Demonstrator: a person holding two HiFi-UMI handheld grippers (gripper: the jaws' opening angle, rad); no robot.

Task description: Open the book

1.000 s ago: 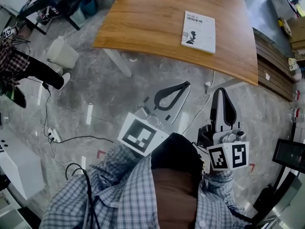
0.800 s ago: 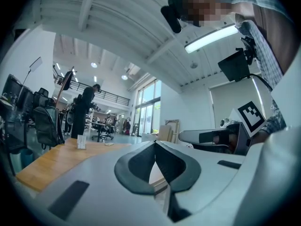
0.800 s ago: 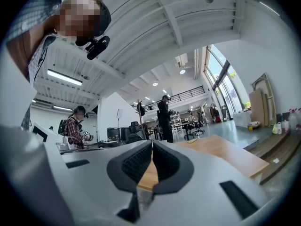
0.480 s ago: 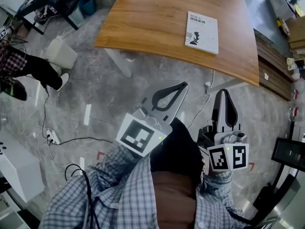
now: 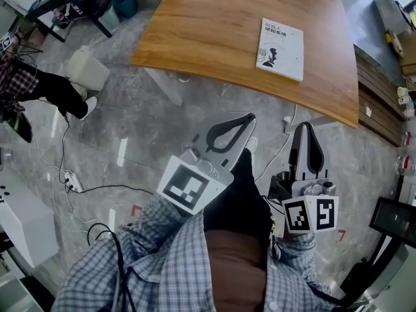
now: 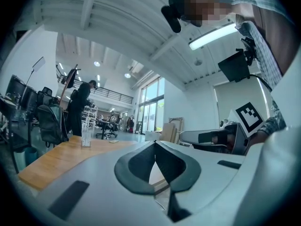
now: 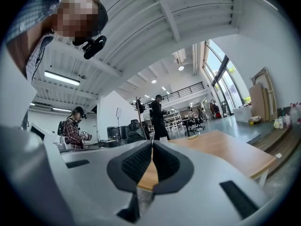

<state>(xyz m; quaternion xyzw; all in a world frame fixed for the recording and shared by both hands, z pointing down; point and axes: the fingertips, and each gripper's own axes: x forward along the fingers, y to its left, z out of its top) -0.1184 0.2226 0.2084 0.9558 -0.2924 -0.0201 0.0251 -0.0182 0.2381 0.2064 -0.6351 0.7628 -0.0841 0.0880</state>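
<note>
The white paperback book with a dark figure on its cover (image 5: 280,49) lay closed and flat on the far right part of the curved light-wood table (image 5: 208,38), cover up, ready to be lifted open. The left gripper (image 5: 249,117) and right gripper (image 5: 305,126) were held level near the person's checked shirt (image 5: 175,259), well short of the table. Each had its jaws pressed together on nothing, probably a carrying posture for the approach.

Dark characters at the top of the white book (image 5: 280,49) cover, too small to read; nothing else legible
</note>
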